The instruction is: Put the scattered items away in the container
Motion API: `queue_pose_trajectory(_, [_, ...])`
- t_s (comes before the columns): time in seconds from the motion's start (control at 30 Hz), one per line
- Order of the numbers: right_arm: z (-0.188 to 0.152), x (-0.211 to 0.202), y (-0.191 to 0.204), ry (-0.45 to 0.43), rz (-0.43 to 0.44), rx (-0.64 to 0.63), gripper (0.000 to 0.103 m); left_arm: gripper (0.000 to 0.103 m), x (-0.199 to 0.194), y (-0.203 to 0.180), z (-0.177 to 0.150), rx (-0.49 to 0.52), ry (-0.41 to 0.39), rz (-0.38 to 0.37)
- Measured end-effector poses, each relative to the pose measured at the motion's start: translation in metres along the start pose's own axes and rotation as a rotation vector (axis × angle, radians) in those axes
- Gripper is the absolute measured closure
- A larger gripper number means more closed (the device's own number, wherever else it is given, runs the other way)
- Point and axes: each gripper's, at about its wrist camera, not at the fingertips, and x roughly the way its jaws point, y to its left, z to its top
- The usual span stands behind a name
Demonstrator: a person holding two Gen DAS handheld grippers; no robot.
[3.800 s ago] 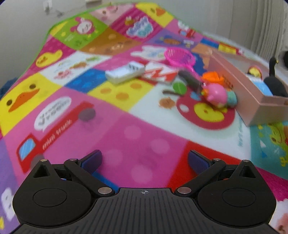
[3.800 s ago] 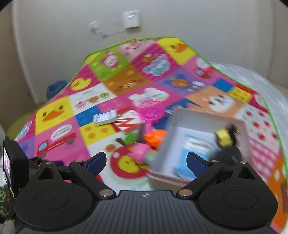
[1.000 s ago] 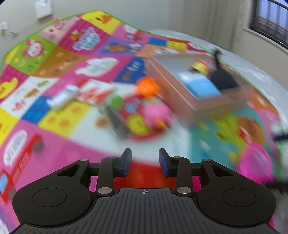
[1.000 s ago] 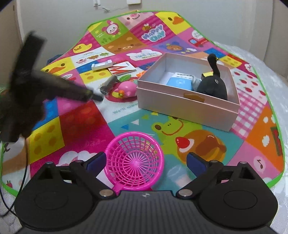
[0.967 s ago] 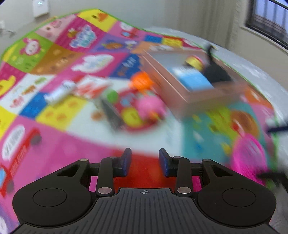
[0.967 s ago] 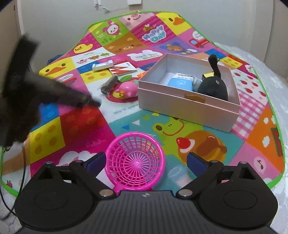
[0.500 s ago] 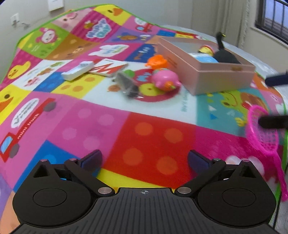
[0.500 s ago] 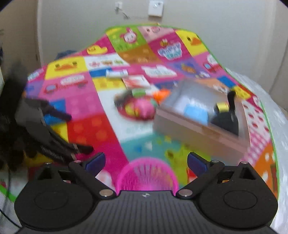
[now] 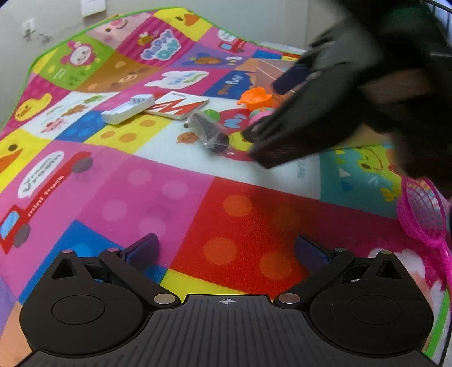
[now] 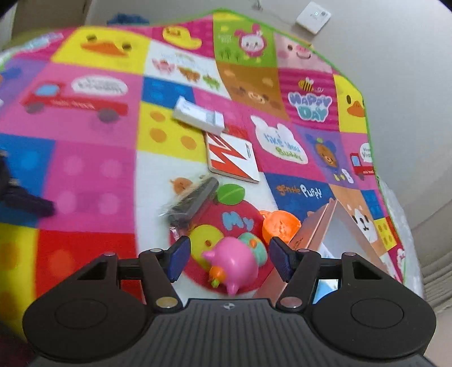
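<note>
In the right wrist view my right gripper (image 10: 229,258) hangs over a pink pig toy (image 10: 234,262) on the play mat. Its jaws are closing, the pig sits between them, and the pads stand clear of it. An orange toy (image 10: 279,225) and the pink box (image 10: 319,225) lie just right of the pig. A dark packet (image 10: 195,200), a red-and-white card (image 10: 231,158) and a white box (image 10: 197,115) lie beyond. My left gripper (image 9: 227,248) is open wide and empty over a red square. A pink net scoop (image 9: 421,209) lies at its right.
The right gripper and hand show as a dark blurred mass (image 9: 325,107) in the left wrist view, hiding most of the pink box. The mat's green edge (image 10: 364,93) and a wall with a socket plate (image 10: 312,14) lie beyond.
My left gripper went from shut to wide open. My right gripper swung away from the pink scoop, rolled, and now sits over the pig toy with narrower jaws.
</note>
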Motion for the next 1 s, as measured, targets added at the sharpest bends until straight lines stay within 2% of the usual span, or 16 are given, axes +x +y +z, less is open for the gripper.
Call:
queue_pose_trajectory(0.13, [0.004, 0.022, 0.006, 0.059, -0.025, -0.046, 0.046, 0.0, 0.0, 0.001, -0.001, 0.018, -0.002, -0.014])
queue_pose_trajectory(0.2, [0.003, 0.026, 0.008, 0.084, 0.003, -0.05, 0.057, 0.0, -0.001, 0.001, 0.0, 0.038, 0.005, -0.016])
queue_pose_trajectory(0.33, [-0.002, 0.013, 0.002, 0.072, 0.046, 0.018, 0.061, 0.0, -0.007, -0.002, -0.003, 0.089, 0.004, -0.017])
queue_pose_trajectory(0.43, [-0.016, -0.017, -0.008, 0.033, 0.147, 0.131, 0.063, 0.0, -0.018, 0.0, -0.006, 0.096, 0.008, -0.018])
queue_pose_trajectory(0.57, [-0.052, -0.063, -0.019, -0.006, 0.321, 0.223, 0.061, 0.0, -0.035, 0.003, -0.014, 0.118, -0.018, -0.039])
queue_pose_trajectory(0.63, [-0.072, -0.084, -0.029, -0.049, 0.376, 0.278, 0.052, 0.0, -0.038, -0.004, -0.019, 0.166, -0.015, -0.067])
queue_pose_trajectory(0.7, [-0.091, -0.106, -0.04, -0.103, 0.352, 0.348, 0.028, 0.0, -0.04, -0.017, -0.021, 0.232, -0.016, -0.093])
queue_pose_trajectory(0.77, [-0.111, -0.121, -0.05, -0.148, 0.309, 0.408, 0.019, 0.0, -0.039, -0.03, -0.019, 0.282, -0.024, -0.109])
queue_pose_trajectory(0.87, [-0.143, -0.128, -0.053, -0.158, 0.255, 0.467, 0.013, 0.0, -0.037, -0.043, -0.009, 0.273, -0.025, -0.114])
queue_pose_trajectory(0.9, [-0.152, -0.125, -0.05, -0.143, 0.239, 0.48, 0.009, 0.0, -0.035, -0.045, -0.005, 0.255, -0.021, -0.108])
queue_pose_trajectory(1.0, [-0.168, -0.111, -0.039, -0.08, 0.211, 0.49, 0.009, 0.0, -0.03, -0.045, 0.007, 0.175, 0.017, -0.088])
